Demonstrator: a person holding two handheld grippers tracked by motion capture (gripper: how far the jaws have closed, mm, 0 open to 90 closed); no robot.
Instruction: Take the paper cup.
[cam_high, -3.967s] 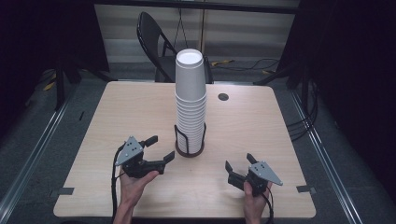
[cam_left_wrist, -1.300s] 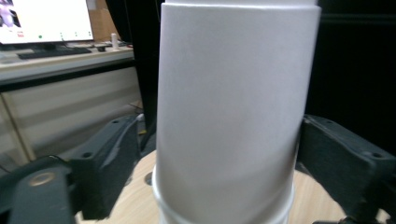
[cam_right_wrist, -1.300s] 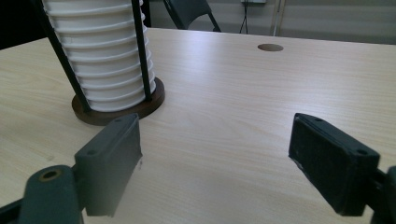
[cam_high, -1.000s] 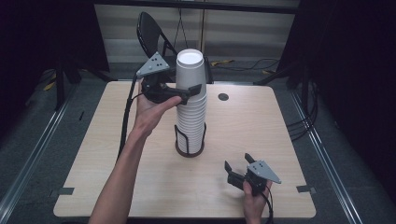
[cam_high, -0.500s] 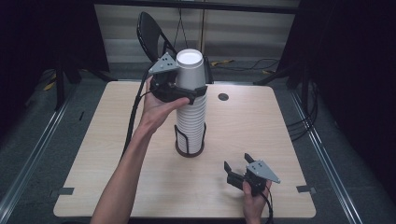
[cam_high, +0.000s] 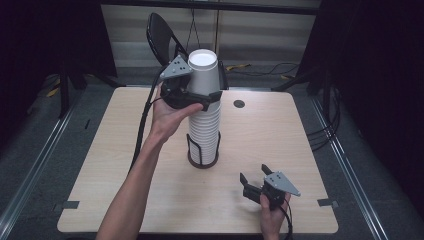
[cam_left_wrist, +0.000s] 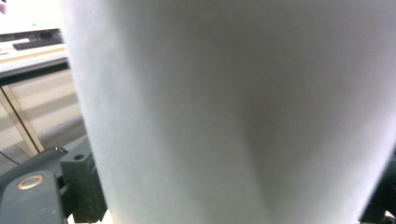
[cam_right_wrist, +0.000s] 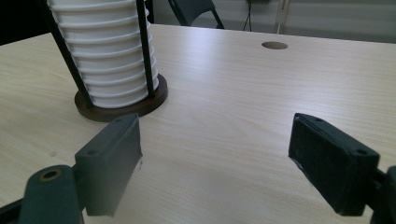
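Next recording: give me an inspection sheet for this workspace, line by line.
Surface: light wooden table, round hole near far edge.
Job's things: tall stack of white paper cups in a black wire holder with a round dark base.
Clutter: nothing seen.
Grippers: left gripper closed around the top white cup; right gripper open, low near the front edge.
Cables: black cable trailing from left gripper.
Surroundings: black folding chair behind table.

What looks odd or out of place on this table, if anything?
Nothing stands out. The stack of white cups stands upright in its black holder, the left gripper straddles the top cup, and nothing is spilled.
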